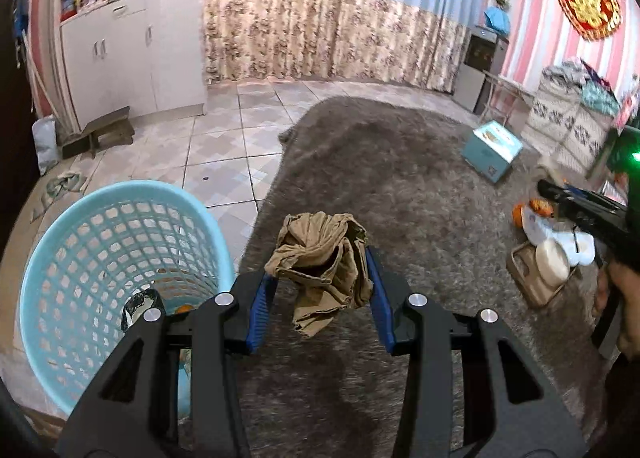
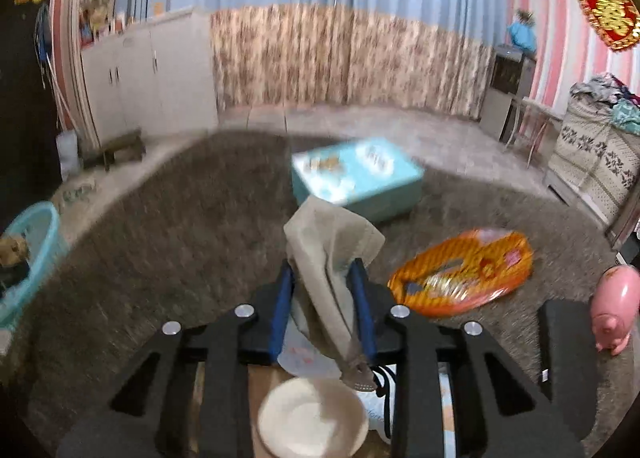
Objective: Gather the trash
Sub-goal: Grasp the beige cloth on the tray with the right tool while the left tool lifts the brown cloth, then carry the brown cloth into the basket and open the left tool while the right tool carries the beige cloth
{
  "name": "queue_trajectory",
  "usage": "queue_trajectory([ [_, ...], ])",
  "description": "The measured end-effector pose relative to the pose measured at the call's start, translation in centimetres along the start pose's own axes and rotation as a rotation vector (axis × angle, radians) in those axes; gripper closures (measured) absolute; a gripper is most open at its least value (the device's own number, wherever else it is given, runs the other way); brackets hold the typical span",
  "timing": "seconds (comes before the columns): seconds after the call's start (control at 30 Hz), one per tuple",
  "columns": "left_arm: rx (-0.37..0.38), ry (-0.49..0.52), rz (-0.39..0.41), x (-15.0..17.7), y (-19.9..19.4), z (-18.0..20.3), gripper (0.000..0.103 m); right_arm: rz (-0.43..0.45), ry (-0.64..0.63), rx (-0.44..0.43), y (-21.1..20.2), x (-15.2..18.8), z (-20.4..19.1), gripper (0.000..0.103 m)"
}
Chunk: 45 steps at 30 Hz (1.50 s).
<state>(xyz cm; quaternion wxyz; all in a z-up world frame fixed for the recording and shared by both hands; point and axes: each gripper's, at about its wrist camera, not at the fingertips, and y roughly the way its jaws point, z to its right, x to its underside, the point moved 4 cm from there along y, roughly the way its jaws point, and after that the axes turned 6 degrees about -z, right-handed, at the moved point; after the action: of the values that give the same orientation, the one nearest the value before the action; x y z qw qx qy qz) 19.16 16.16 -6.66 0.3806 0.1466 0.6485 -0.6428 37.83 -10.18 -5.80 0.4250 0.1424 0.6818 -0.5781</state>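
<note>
Crumpled brown paper (image 1: 324, 258), pinched between the blue pads of the left gripper (image 1: 322, 278), hangs clear of the grey rug (image 1: 400, 178); part of the wad droops below the fingertips. The pale-blue mesh basket (image 1: 60, 258) stands at about 8 o'clock from the wad in the left wrist view, its rim just beside the left finger, with some orange and dark scraps already visible at its bottom. Judged step: carry-to-bin, the load lifted but not yet over the opening. The next move calls for a swing toward 8 o'clock until the wad sits above the rim, then a parting of the fingers; the trailing flap may catch on a pad.

Beige crumpled sheet (image 2: 332, 258), clamped between the pads of the right gripper (image 2: 324, 290), stands upright above a white round lid (image 2: 312, 418) and other litter at 6 o'clock. This view is motion-blurred. An orange snack wrapper (image 2: 460, 278) lies on the rug at 3 o'clock of the sheet, a light-blue box (image 2: 360, 178) at 12 o'clock, a pink piggy bank (image 2: 616, 306) farther toward 3 o'clock. The basket (image 2: 32, 258) appears far off at 9 o'clock, so this load needs a longer carry across the rug.
</note>
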Motion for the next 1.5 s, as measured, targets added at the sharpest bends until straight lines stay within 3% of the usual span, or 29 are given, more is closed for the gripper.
queue_trajectory([
  [0.23, -0.028, -0.014, 0.048, -0.4, -2.2, -1.4, 0.061, 0.093, -0.033, -0.036, -4.4, -2.3, -2.9, 0.073],
  [0.57, -0.09, -0.058, 0.098, -0.3, -5.1, -5.9, 0.061, 0.133, -0.091, -0.142, -6.8, -1.2, -10.6, 0.073],
  [1.0, -0.159, -0.134, 0.117, 0.6, -6.3, -12.4, 0.061, 0.121, -0.19, -0.257, -6.8, -0.3, -20.0, 0.073],
  [1.5, -0.195, -0.162, 0.092, 1.3, -3.5, -17.4, 0.061, 0.096, -0.252, -0.318, -5.5, 0.7, -26.6, 0.073],
])
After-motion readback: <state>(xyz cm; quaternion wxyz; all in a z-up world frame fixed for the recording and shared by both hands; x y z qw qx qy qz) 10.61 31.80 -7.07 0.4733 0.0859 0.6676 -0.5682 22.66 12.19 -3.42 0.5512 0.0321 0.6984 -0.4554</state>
